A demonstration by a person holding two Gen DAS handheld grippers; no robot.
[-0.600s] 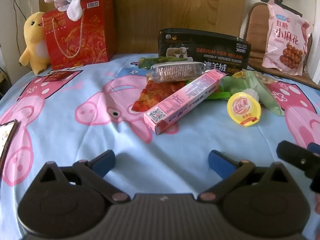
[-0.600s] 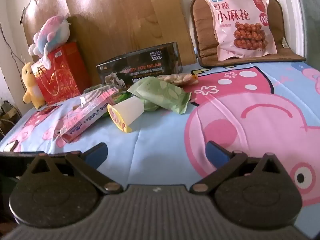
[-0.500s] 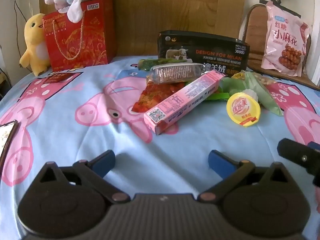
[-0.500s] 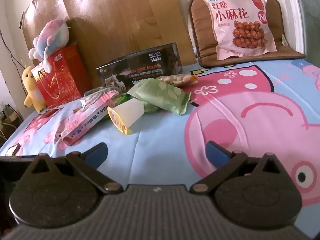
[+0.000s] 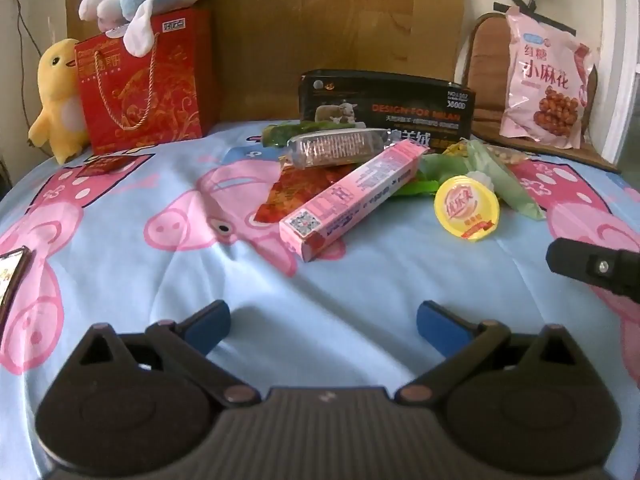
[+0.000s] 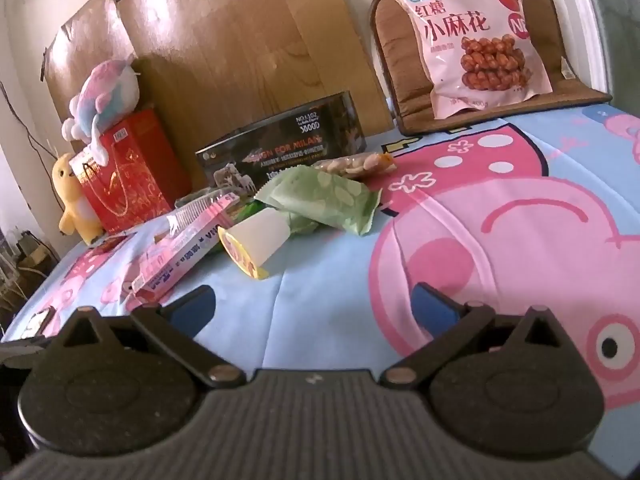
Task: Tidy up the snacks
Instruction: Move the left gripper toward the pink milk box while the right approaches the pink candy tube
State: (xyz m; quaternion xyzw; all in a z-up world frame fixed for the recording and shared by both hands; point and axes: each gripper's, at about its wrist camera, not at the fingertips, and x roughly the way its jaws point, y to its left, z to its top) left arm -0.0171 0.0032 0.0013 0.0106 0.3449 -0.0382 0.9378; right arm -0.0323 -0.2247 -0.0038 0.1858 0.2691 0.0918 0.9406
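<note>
A pile of snacks lies mid-bed: a long pink box (image 5: 352, 200) (image 6: 188, 246), a clear wafer pack (image 5: 336, 146), a red pouch (image 5: 296, 192), a yellow-lidded jelly cup (image 5: 467, 208) (image 6: 256, 240) on its side, and a green packet (image 5: 500, 180) (image 6: 324, 196). My left gripper (image 5: 322, 326) is open and empty, low over the sheet in front of the pink box. My right gripper (image 6: 314, 306) is open and empty, in front of the cup; part of it shows at the right edge of the left wrist view (image 5: 592, 268).
A black box (image 5: 386, 106) (image 6: 280, 148) stands behind the pile. A red gift bag (image 5: 144, 84) with plush toys is at the back left. A large pink snack bag (image 5: 544, 92) (image 6: 480, 36) leans on a brown cushion at the back right. A dark card (image 5: 12, 276) lies at the left.
Both grippers have shifted slightly; the right view has tilted and drawn a little closer to the cup. Nothing was taken hold of or moved.
</note>
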